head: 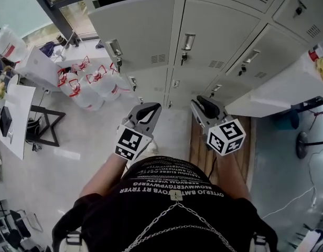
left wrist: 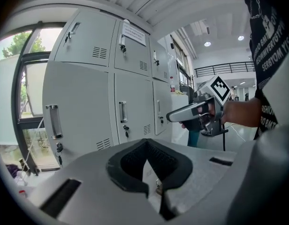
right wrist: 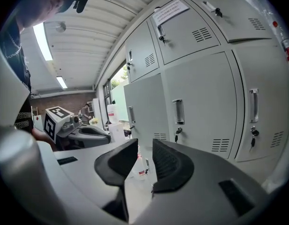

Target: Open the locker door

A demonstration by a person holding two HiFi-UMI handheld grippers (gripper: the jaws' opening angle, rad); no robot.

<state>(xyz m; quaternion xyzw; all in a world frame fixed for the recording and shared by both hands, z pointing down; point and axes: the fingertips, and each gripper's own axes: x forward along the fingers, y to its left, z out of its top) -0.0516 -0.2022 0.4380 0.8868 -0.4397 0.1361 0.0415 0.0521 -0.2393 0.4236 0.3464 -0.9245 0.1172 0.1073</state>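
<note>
**Locker door [head: 134, 33] untouched, both grippers held short of it**

Locker door in question sits at the left end of the grey locker bank [head: 224, 30], beside the window [head: 72, 12]. Its upright metal handle [head: 114, 48] is on the left side, with a small lock [head: 119, 62] just below. In the head view a dark strip runs along the door's top edge; whether the door is ajar cannot be told. The neighbouring doors have the same handles and vent slots.

Neither gripper touches the bank. The left gripper [head: 150, 109] points toward the lockers from in front of the person's chest. Its black pads meet at the tips, with nothing between them. The right gripper [head: 206, 105] is level with it and just beside it, aimed the same way. Its jaws stand apart with a clear gap, and nothing is in that gap.

Below the door, clear water jugs [head: 93, 85] with red fittings stand clustered on the pale floor [head: 98, 140]. A slatted wooden platform [head: 197, 148] lies under the right gripper.
</note>
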